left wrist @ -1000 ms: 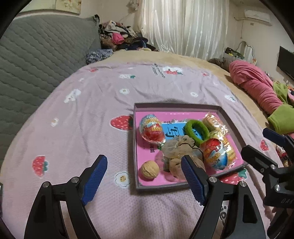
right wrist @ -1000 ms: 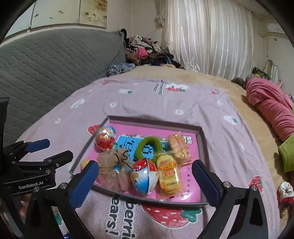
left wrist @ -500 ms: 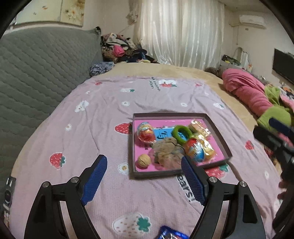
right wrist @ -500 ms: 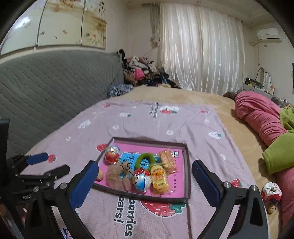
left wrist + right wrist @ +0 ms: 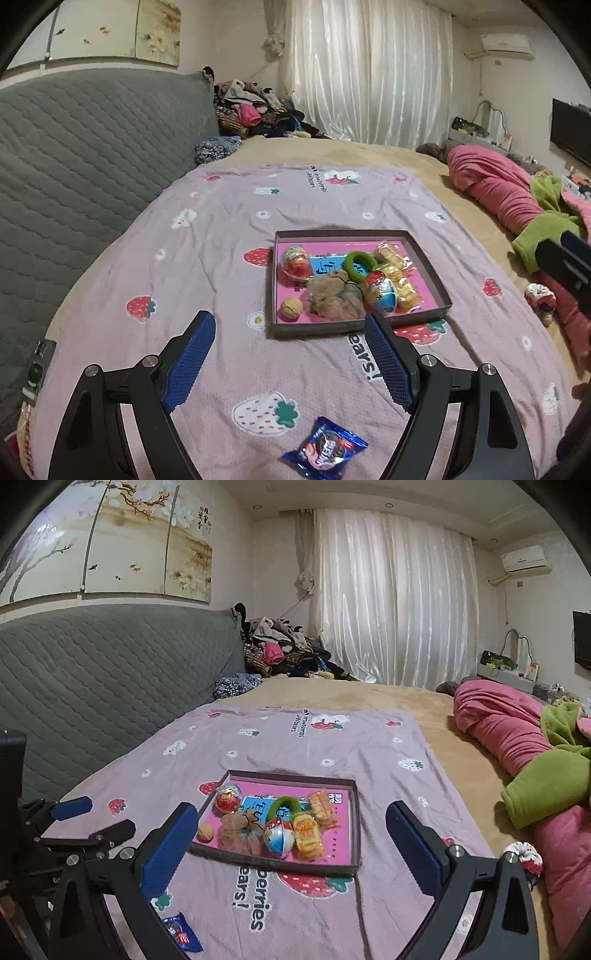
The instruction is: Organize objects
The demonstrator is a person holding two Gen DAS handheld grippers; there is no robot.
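Observation:
A shallow box tray point(image 5: 430, 269) point(image 5: 356, 812) with a pink floor lies on the strawberry blanket. In it are two foil toy eggs point(image 5: 380, 291) point(image 5: 277, 836), a green hair ring point(image 5: 360, 264) point(image 5: 286, 805), a walnut point(image 5: 291, 308) point(image 5: 205, 832), a beige scrunchie point(image 5: 334, 293) point(image 5: 238, 830) and yellow snack packets point(image 5: 402, 282) point(image 5: 308, 836). My left gripper point(image 5: 291, 365) hangs open and empty, well short of the tray. Equally open and empty, my right gripper point(image 5: 291, 856) frames the tray from farther back. A blue wrapped cookie point(image 5: 325, 448) point(image 5: 181, 936) lies on the blanket near the front edge.
A grey quilted headboard point(image 5: 74, 155) runs along the left. Pink and green bedding point(image 5: 535, 753) is heaped at the right, with a small red-and-white scrunchie point(image 5: 526, 856) beside it. Clothes point(image 5: 280, 650) are piled at the bed's far end, before the curtains.
Both grippers have drawn back and risen, so the tray looks smaller and farther off. The blue wrapped cookie has come into view near the front. Both stayed open.

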